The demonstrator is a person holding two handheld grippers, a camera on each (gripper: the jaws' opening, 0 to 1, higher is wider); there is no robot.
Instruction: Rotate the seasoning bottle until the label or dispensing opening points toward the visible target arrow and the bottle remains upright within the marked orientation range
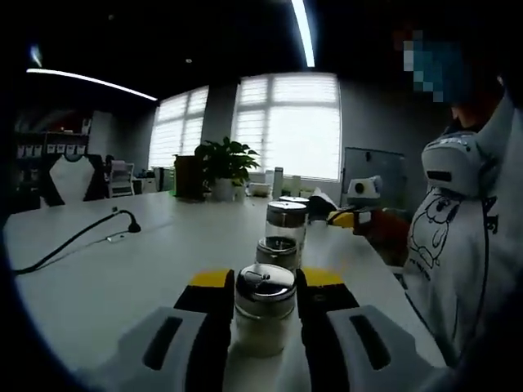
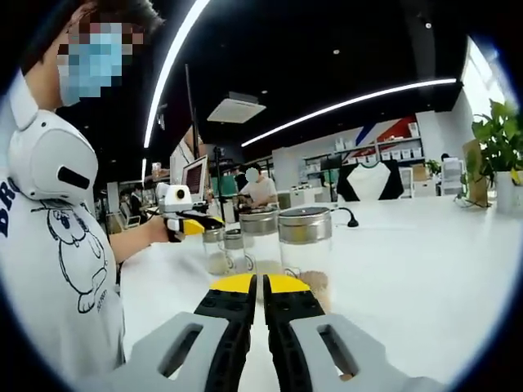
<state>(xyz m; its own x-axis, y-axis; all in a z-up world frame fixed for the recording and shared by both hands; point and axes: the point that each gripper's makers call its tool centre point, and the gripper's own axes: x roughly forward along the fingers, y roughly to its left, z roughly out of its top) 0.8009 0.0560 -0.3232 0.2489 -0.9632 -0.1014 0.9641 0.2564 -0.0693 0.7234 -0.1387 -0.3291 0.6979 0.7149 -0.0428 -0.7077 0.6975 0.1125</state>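
Between the left jaws: a seasoning bottle (image 1: pixel 265 317) with a chrome lid stands upright on the white table (image 1: pixel 122 269), both jaw pads pressed against its sides.
Left gripper (image 1: pixel 263 290): clamped on that bottle, yellow tips level with the lid.
Just beyond: two more chrome-lidded jars (image 1: pixel 286 224) in a row, the farthest tallest.
Right gripper (image 2: pixel 260 286): jaws closed together, holding nothing, tips just short of the nearest glass jar (image 2: pixel 306 249).
Beside the table: a person in a white printed shirt (image 2: pixel 57 253).
Far end: a potted plant (image 1: pixel 222 166) before bright windows.
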